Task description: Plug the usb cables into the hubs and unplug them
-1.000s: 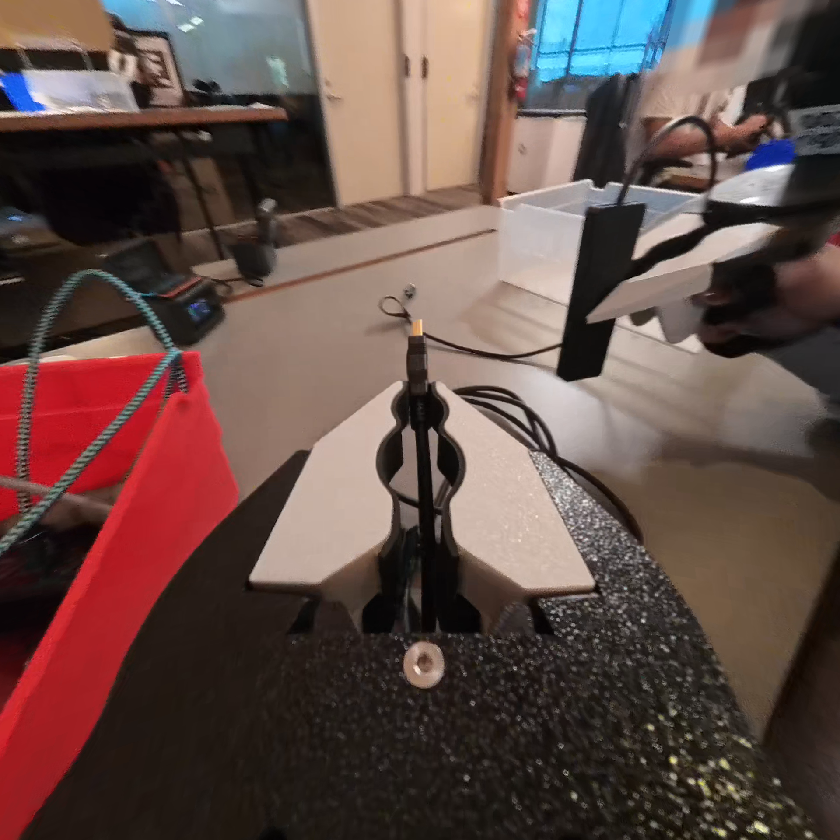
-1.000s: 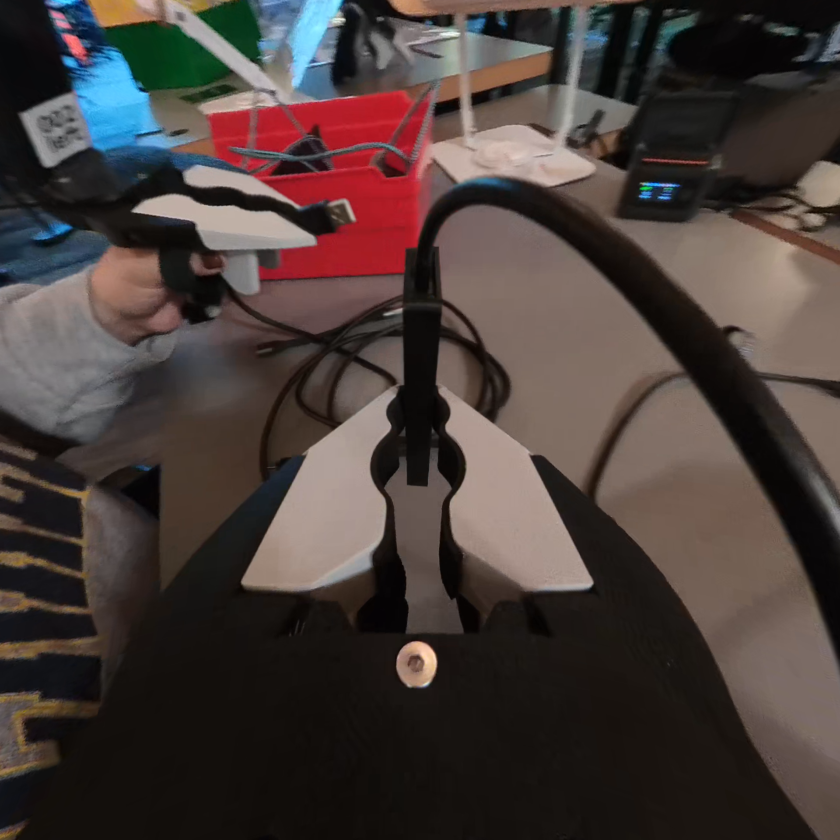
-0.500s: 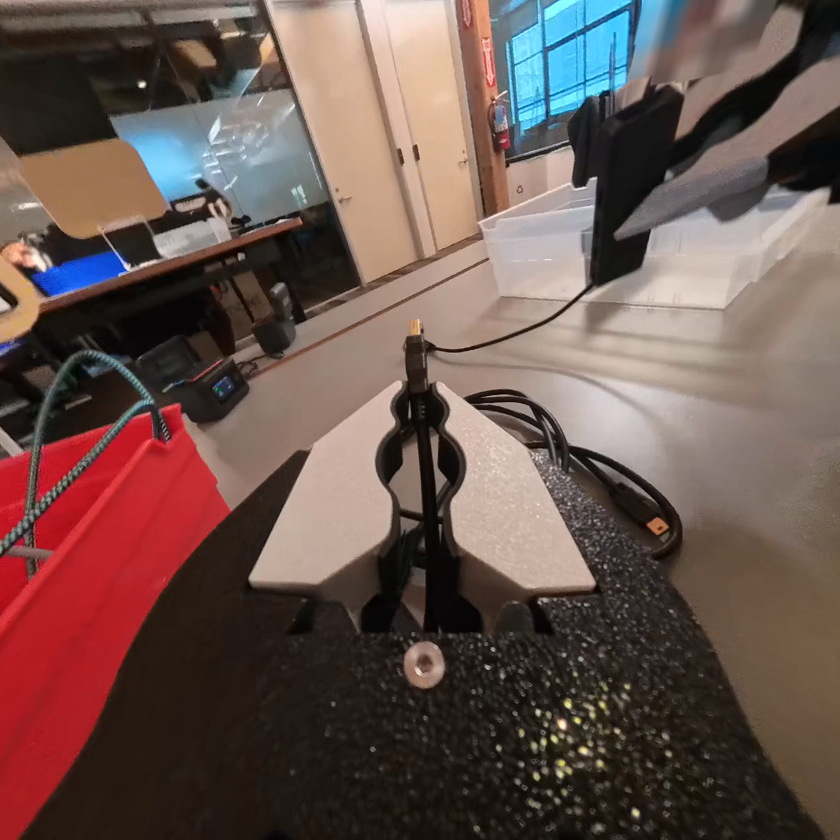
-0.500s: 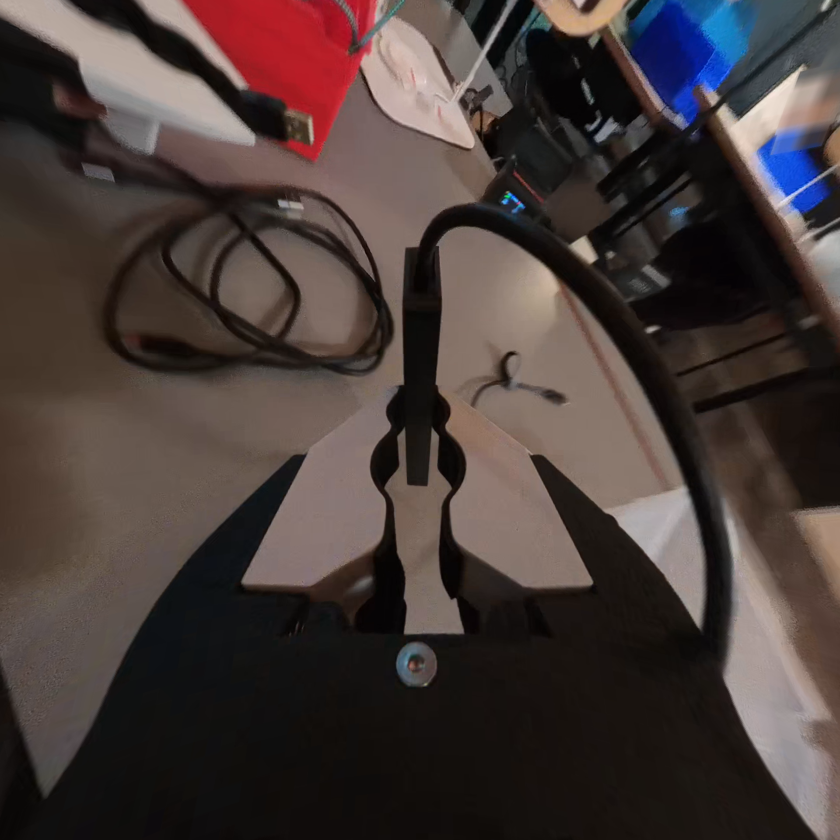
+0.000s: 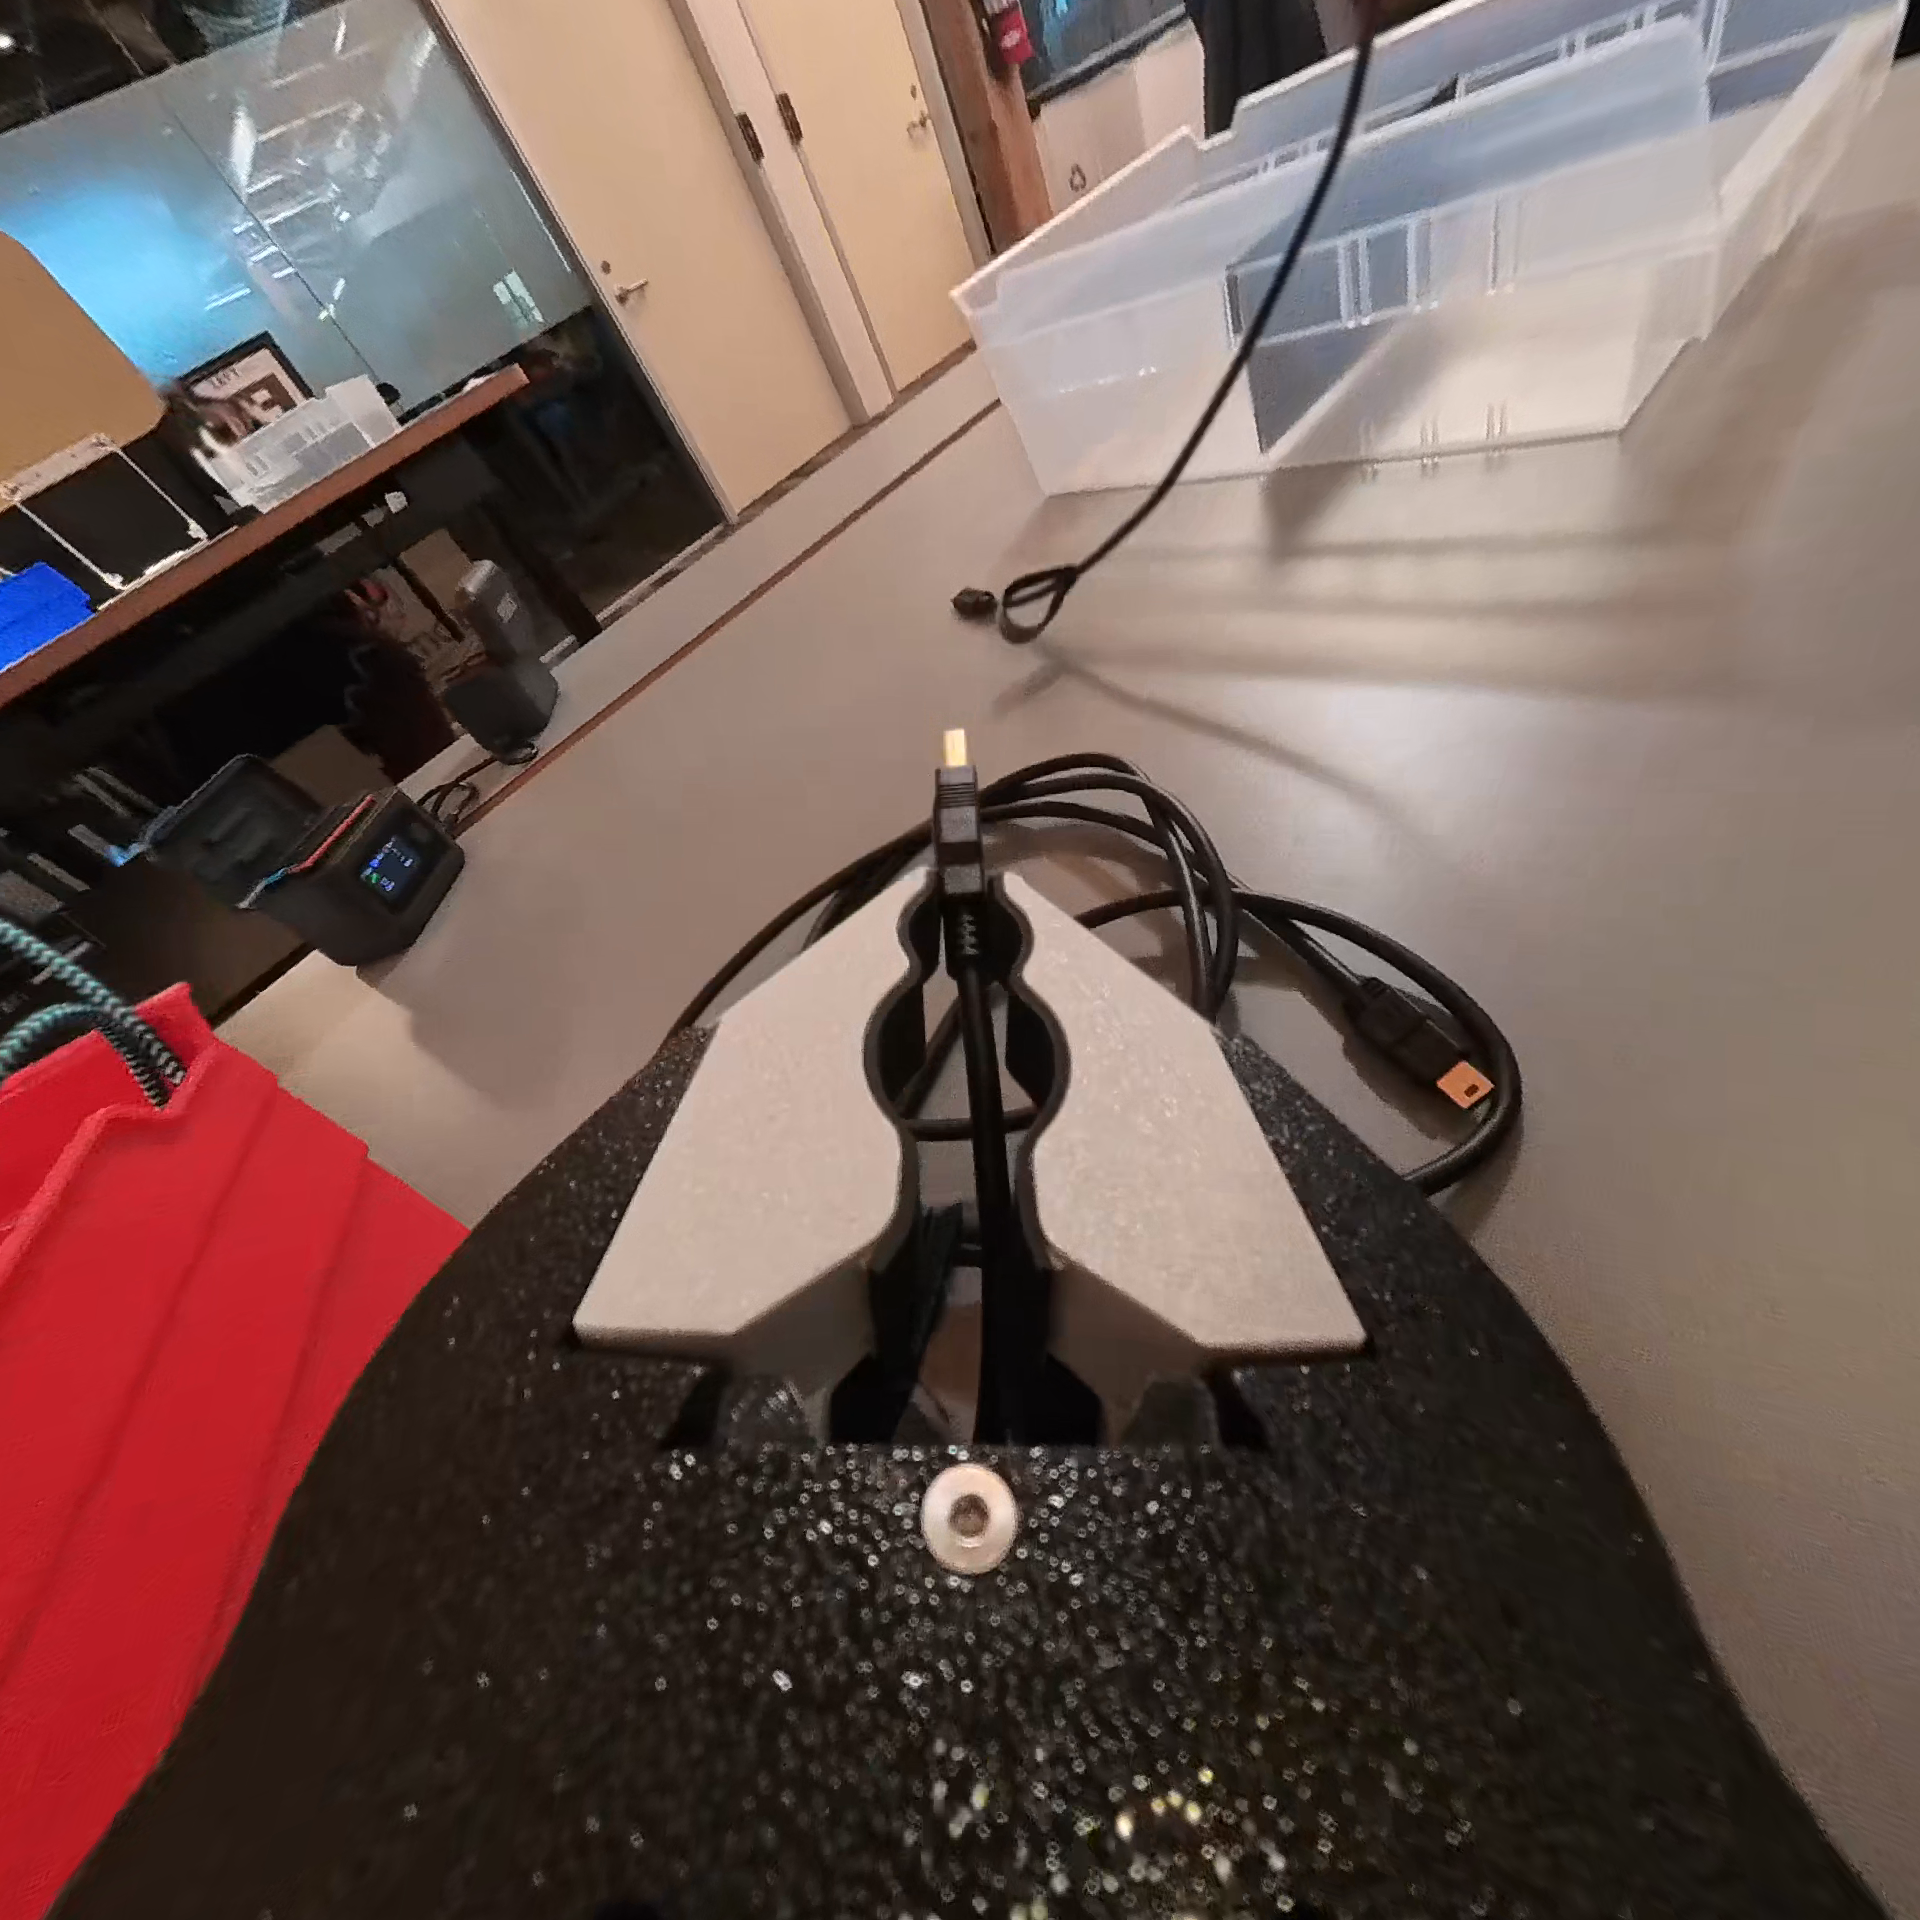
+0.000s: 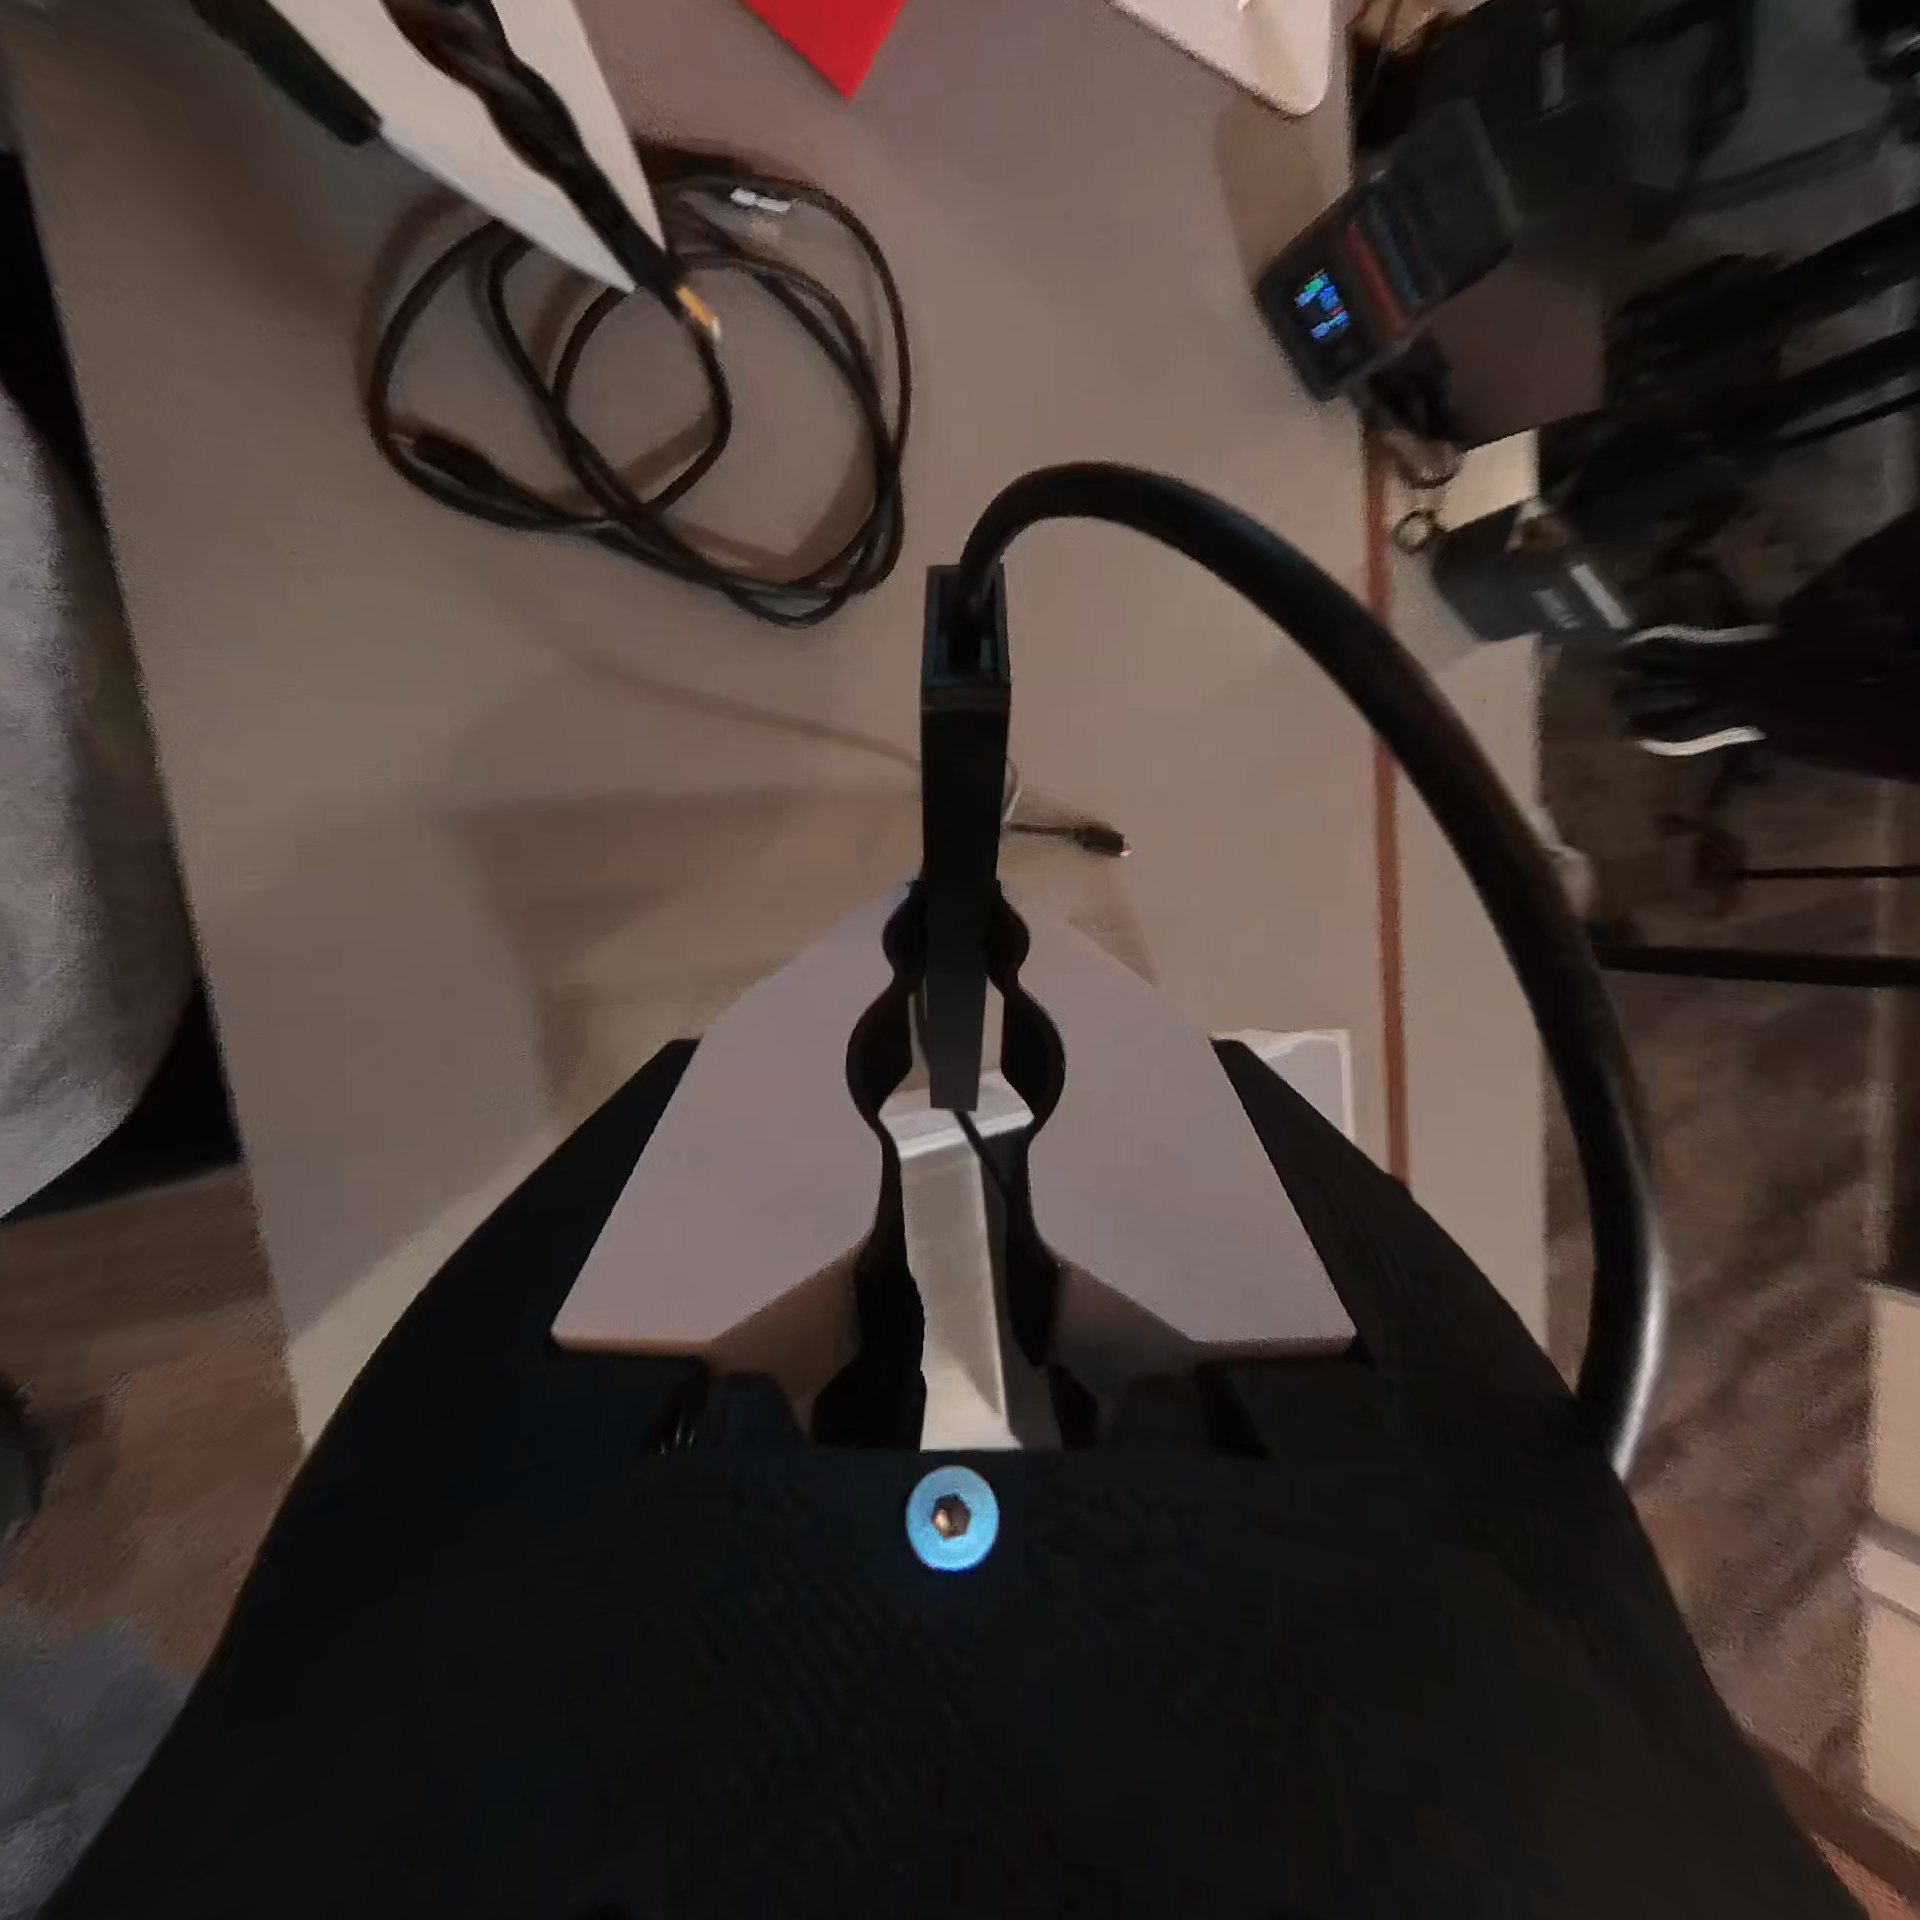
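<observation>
My left gripper (image 5: 961, 883) is shut on a black USB cable's plug (image 5: 958, 821), whose gold tip points forward over the grey table. The rest of that cable lies coiled (image 5: 1195, 883) on the table just past the fingers. My right gripper (image 6: 961, 914) is shut on a slim black USB hub (image 6: 961, 790), held high and looking down at the table. The hub's thick black lead (image 6: 1455, 790) loops off to the right. The left gripper (image 6: 561, 177) with its plug (image 6: 694, 303) shows at the top left of the right wrist view, over the cable coil (image 6: 644, 416).
A red bin (image 5: 156, 1299) with a braided teal cable (image 5: 62, 997) stands at the left. A clear plastic bin (image 5: 1351, 291) stands at the far right, with the hub's thin lead (image 5: 1226, 395) trailing before it. A small black device with a lit screen (image 5: 343, 873) sits beyond the table edge. Across from one pair of fingers to the other is roughly 25 cm.
The right gripper has risen with the hub and tipped to look down at the table; the hub has left the left wrist view. The left gripper has tilted, plug still held.
</observation>
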Demonstrator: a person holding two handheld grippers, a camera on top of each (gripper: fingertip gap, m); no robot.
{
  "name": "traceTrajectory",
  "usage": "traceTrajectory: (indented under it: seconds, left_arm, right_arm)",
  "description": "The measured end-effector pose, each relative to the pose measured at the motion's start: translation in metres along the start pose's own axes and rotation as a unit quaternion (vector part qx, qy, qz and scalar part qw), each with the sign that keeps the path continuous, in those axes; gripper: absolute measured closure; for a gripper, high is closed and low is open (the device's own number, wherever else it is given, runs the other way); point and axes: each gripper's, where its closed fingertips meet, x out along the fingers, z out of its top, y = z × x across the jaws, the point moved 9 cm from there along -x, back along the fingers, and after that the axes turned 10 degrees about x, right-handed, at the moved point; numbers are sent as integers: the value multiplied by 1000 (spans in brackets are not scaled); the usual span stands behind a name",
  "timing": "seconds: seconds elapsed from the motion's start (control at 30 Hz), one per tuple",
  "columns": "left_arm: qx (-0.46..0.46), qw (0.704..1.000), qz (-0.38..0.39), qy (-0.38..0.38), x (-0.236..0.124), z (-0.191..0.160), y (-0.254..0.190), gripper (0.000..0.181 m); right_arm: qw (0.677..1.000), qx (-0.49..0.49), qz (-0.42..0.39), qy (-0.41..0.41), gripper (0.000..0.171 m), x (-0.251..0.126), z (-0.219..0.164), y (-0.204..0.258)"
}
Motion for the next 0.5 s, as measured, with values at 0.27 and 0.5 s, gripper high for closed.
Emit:
traceTrajectory:
  seconds: [0.27,0.5]
  left_arm:
    - [12,1000,-8,8,2,-1,1,175]
    - [8,1000,-8,4,1,-2,5,175]
  right_arm:
    - [989,26,50,134,163,-15,-11,-85]
    - [992,9,-100,74,163,-99,40,-160]
